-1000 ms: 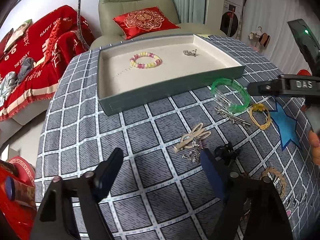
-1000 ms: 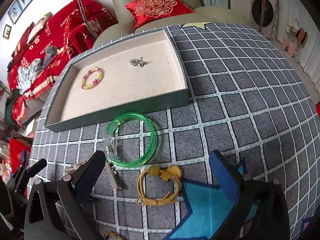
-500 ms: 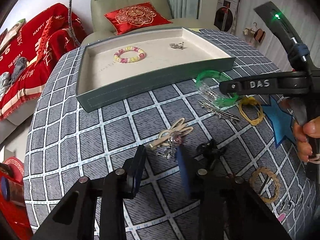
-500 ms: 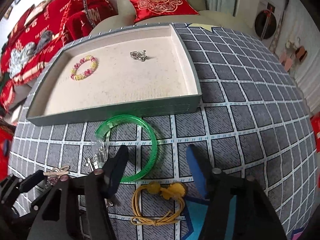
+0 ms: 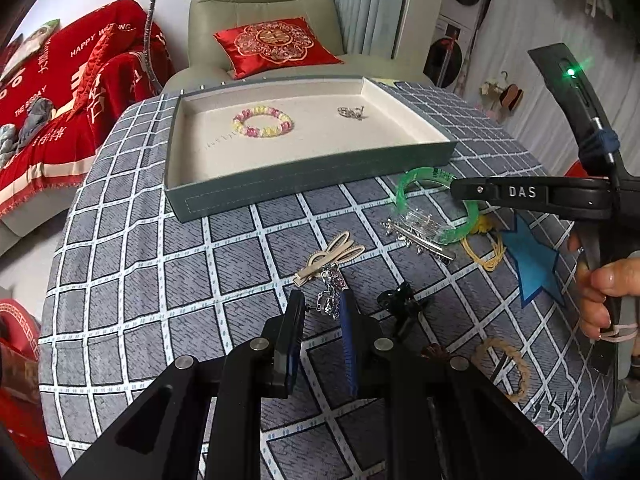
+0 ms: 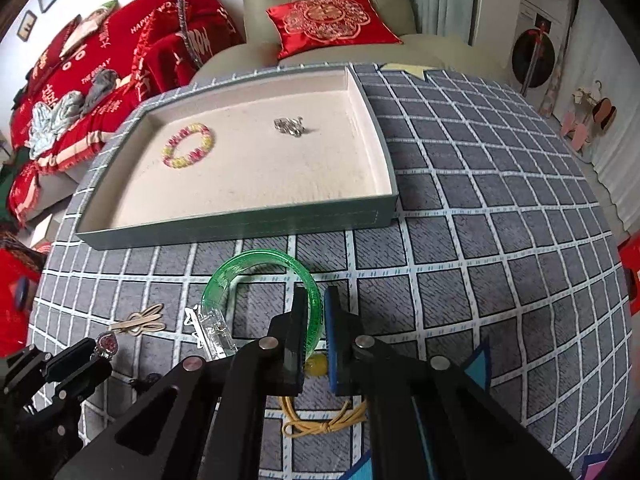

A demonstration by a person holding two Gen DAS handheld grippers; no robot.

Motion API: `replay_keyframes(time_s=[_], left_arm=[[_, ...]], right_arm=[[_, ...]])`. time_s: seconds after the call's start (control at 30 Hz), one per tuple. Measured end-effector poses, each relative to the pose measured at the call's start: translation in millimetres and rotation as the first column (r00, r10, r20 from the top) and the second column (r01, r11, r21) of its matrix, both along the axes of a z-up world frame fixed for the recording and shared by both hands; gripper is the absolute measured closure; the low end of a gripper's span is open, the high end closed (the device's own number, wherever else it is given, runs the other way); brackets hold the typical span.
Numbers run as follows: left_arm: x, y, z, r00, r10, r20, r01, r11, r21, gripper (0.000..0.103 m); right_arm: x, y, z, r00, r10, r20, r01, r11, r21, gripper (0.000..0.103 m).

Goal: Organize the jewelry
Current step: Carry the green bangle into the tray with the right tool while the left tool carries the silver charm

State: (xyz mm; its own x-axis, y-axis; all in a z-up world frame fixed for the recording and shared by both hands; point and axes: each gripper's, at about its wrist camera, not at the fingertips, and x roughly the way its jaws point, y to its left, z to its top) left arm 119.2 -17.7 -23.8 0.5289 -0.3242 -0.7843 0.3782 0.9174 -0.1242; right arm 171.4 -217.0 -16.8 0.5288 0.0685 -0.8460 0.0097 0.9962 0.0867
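A grey-green tray with a cream lining holds a pink-and-yellow bead bracelet and a small silver piece. My left gripper is shut on a silver dangling charm next to a beige hair clip. My right gripper is shut on the rim of a green bangle, which also shows in the left wrist view.
On the checked cloth lie a silver bar clip, a yellow cord, a black clip and a woven ring. A green armchair with a red cushion stands behind the table.
Both grippers closed from wide open. The left moved forward onto the silver charm. The right moved forward and clamped the green bangle's rim.
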Motion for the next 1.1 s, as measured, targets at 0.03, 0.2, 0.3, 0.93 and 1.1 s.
replay_keyframes(time_s=[0.03,0.2,0.3,0.93,1.1], left_arm=[[0,1,1,1.0,0.003,0.0,-0.003,1.0,-0.005,0.069],[0,9,10,1.0,0.017,0.012,-0.017,1.0,-0.024,0.069],[0,13,18,0.999,0.024,0.025,-0.023,0.999,-0.038,0.069],[63,18,71,0.996,0.026,0.082,-0.02,0.997,-0.078,0.069],[101,16,78,0.996,0.041,0.075,-0.035,0.996,-0.081,0.069]], right_arm=[[0,0,3,1.0,0.002,0.005,-0.002,1.0,0.006,0.094],[-6,-2,16,1.0,0.0,0.023,-0.001,0.998,0.055,0.094],[-8,-2,22,1.0,0.0,0.028,-0.002,0.997,0.071,0.094],[31,-11,76,0.994,-0.019,0.105,0.006,0.993,0.119,0.094],[58,-8,74,0.995,-0.015,0.1,0.003,0.993,0.116,0.094]])
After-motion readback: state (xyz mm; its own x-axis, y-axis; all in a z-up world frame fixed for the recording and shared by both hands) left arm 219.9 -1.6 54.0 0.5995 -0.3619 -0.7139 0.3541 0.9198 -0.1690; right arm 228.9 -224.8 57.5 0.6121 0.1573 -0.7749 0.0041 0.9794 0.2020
